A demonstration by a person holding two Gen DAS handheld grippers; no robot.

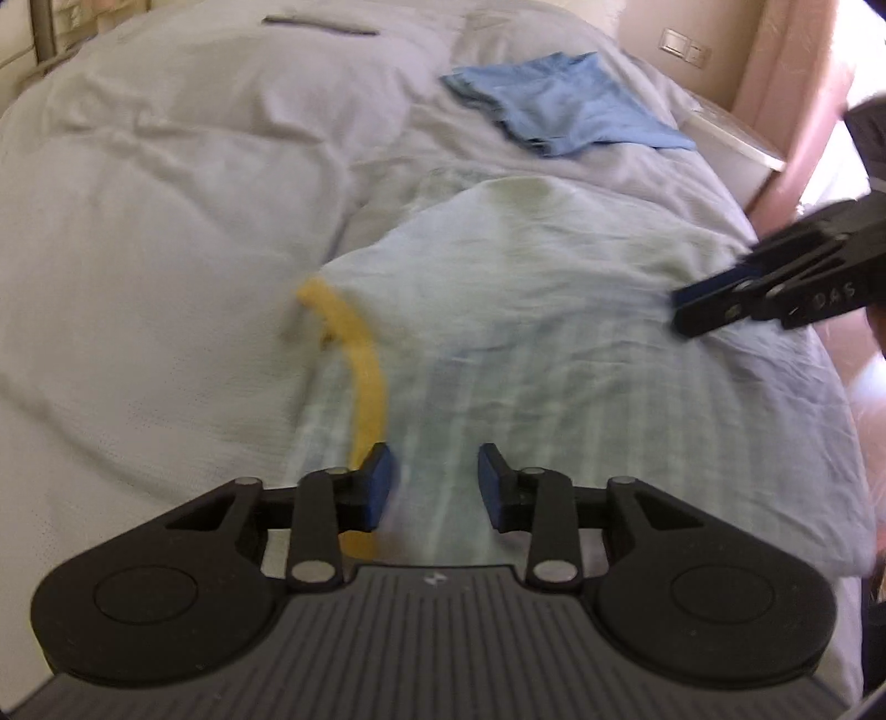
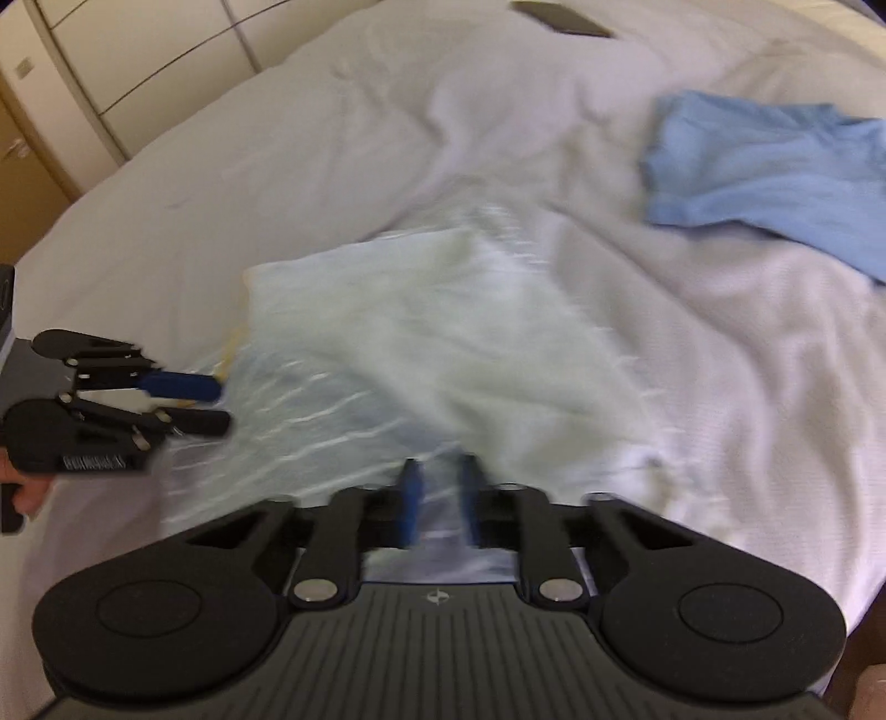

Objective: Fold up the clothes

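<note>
A pale green striped garment [image 1: 526,310] with a yellow trim band [image 1: 365,376] lies spread on the white bed [image 1: 166,221]. My left gripper [image 1: 437,479] hovers open over the garment's near edge, and the yellow band runs past its left finger. My right gripper [image 1: 678,313] sits at the garment's right edge with its fingers close together. In the right wrist view, striped fabric of the garment [image 2: 415,332] fills the narrow gap in my right gripper [image 2: 441,498]. There, my left gripper [image 2: 219,407] shows at the left. Both views are motion-blurred.
A folded blue garment [image 1: 565,105] [image 2: 775,166] lies farther back on the bed. A thin dark object [image 1: 321,26] rests near the far edge. A white nightstand [image 1: 731,138] stands on the right, wardrobe doors [image 2: 138,55] on the left.
</note>
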